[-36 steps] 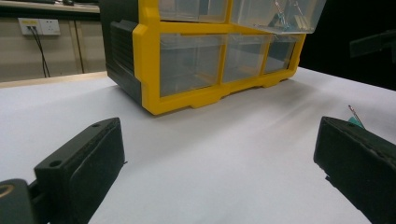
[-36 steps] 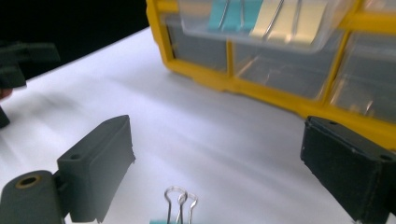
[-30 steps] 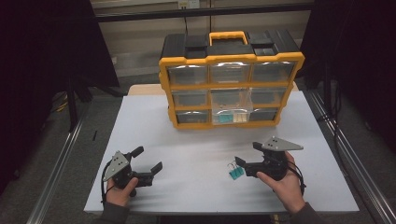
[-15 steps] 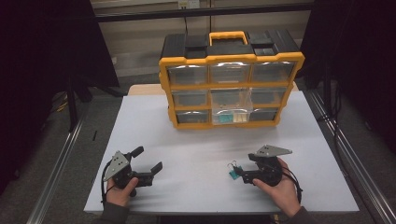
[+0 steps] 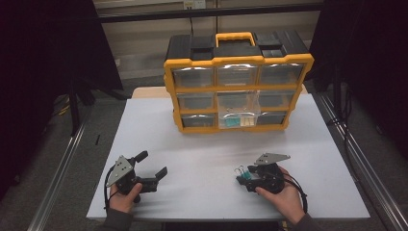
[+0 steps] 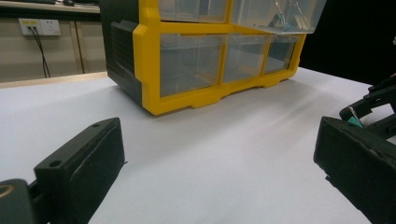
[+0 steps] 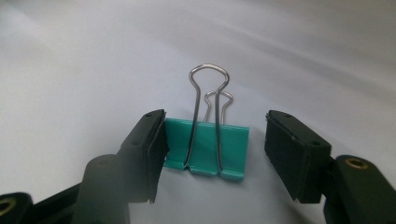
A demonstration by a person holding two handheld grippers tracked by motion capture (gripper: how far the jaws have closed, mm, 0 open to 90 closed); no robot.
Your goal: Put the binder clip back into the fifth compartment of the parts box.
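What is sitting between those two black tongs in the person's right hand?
A green binder clip with its wire handles up, resting on the white table. The right gripper view shows the right tongs around it, with a gap on one side.

Left tongs (image 5: pixel 153 168) wide open and level; right tongs (image 5: pixel 244 176) low, jaws just closing.

A teal binder clip (image 7: pixel 206 148) with silver wire handles lies between the black jaws of the right gripper (image 7: pixel 215 149). The tabletop (image 5: pixel 202 159) under them is plain pale grey-white. Beyond the jaws stands an organiser box (image 5: pixel 235 82) with a yellow frame, black top, yellow handle and clear drawers. The left gripper (image 5: pixel 151 166) is black with a grey plate.
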